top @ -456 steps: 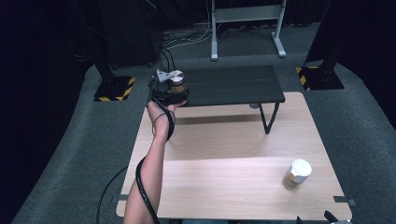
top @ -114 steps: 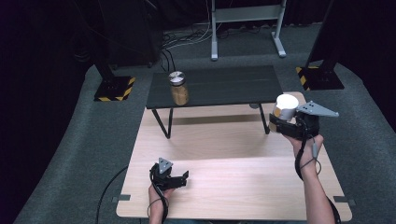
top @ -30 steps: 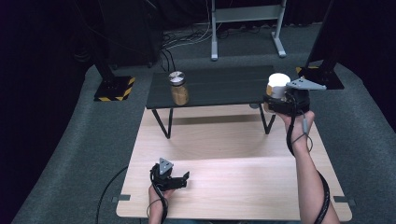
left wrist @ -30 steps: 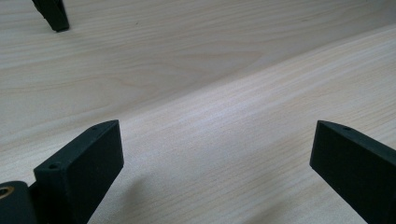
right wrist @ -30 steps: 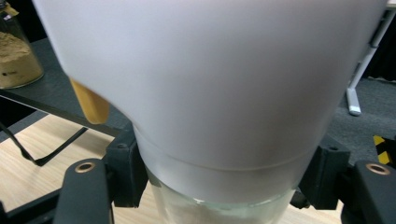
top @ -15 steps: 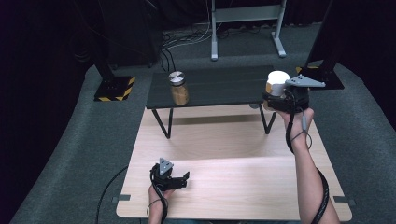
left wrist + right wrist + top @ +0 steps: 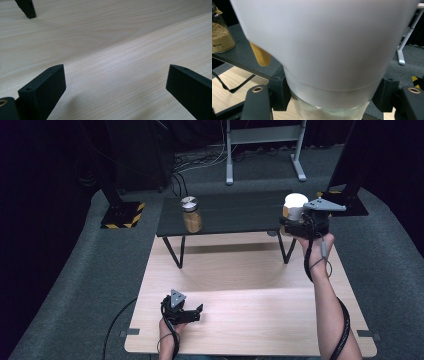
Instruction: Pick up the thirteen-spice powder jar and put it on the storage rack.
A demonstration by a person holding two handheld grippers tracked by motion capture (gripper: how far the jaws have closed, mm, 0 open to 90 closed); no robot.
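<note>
No motion since earlier frame; right gripper point(image 7: 294, 220) pinching white-lidded jar point(image 7: 295, 206) at shelf; left gripper point(image 7: 192, 312) spread, resting.

white-lidded jar point(image 7: 324, 50) — top, base cut off | contents hidden

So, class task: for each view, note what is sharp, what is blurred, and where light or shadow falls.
High view: wooden table evenly lit and sharp, surroundings fall into darkness, black shelf casts a shadow band on the wood.
Left gripper view: wood grain crisp, left gripper jaws slightly soft, faint shadow beneath them.
Right gripper view: white-lidded jar too close, blurred and pale; glass jar of powder behind is sharper.
</note>
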